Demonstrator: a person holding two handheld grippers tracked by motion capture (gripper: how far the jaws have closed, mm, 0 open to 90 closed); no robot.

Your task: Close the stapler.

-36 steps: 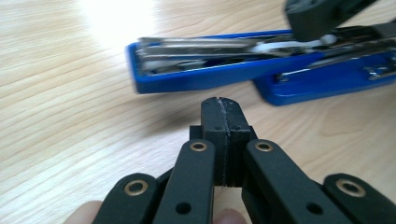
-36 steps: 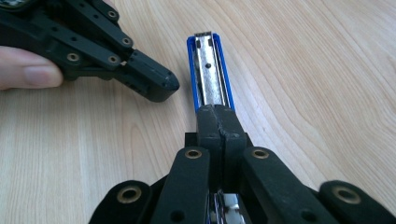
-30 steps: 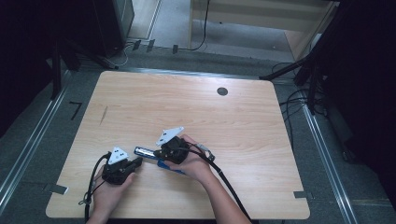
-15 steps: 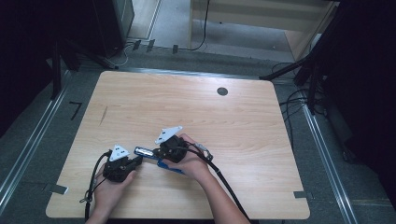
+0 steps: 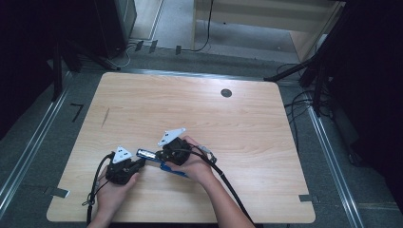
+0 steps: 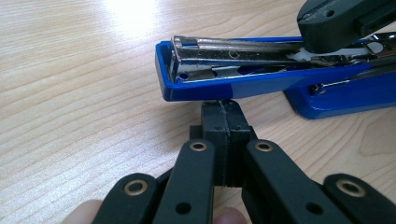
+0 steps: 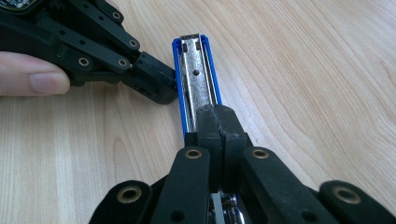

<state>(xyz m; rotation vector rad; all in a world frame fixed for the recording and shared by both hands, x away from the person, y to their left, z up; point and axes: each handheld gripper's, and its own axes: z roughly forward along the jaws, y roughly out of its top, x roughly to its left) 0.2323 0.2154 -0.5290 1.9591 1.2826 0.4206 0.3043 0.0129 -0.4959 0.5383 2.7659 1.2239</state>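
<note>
Blue stapler (image 6: 261,86) opened up, lying on the wooden table (image 5: 247,128) near its front edge, between the two hands. Top arm swung back, metal staple channel (image 7: 198,81) exposed and running away from the right gripper's camera.

Right gripper (image 7: 218,122) closed tight, jaws pressed flat together with nothing between them, tips resting on top of the channel about midway along it (seen clearly in the right gripper view). Held by the right hand (image 5: 199,166), forearm coming in from the bottom of the high view.

Left gripper (image 6: 225,116) likewise fully closed, pads meeting along one seam, empty. Tips set just against the blue side of the stapler near its front end, from the side; touching or a hair apart, hard to tell. Same closed black tips (image 7: 152,84) seen in the right gripper view, butted up to the blue rim.

Left hand (image 5: 111,192) low on the table at the near left, cable looping beside it. Small dark round hole (image 5: 226,93) farther back on the tabletop, well apart from the stapler.
</note>
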